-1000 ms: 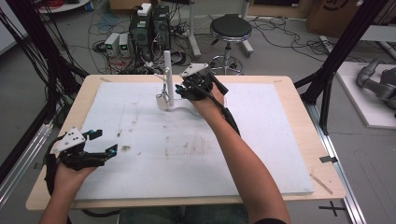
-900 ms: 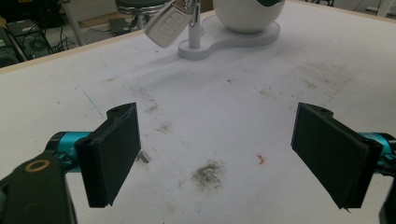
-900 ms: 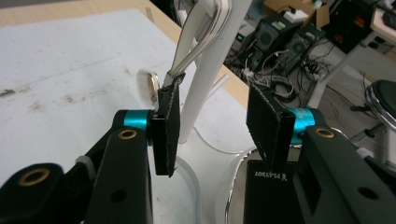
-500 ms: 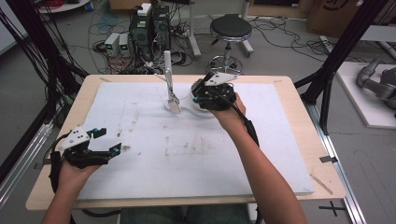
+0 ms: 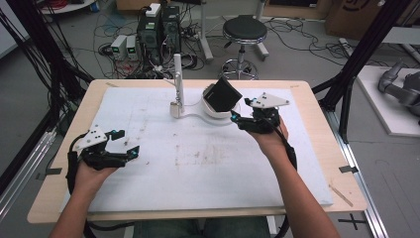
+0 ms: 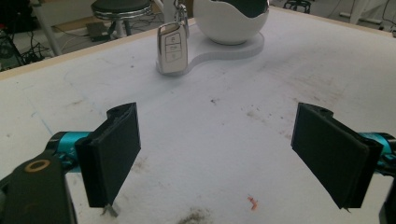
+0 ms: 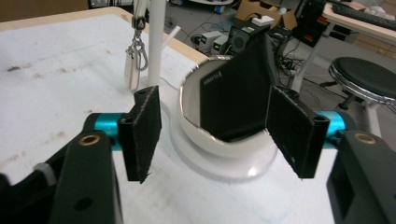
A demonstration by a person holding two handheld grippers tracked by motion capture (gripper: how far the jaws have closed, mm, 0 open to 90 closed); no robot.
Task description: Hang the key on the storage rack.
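My right gripper [image 5: 236,120] has backed off, wide open, leaving the black wallet [image 5: 223,94] propped in the white bowl [image 5: 218,111]. That placement looks finished. My left gripper [image 5: 130,150] rests open and empty on the bench [image 5: 317,119].

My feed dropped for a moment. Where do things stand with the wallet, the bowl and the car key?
Done, it seems: the black wallet stands tilted in the white bowl. The car key hangs from the white post. In hand: nothing; the right gripper is open beside the bowl, the left gripper open near the mat's left side. What remains is unclear.
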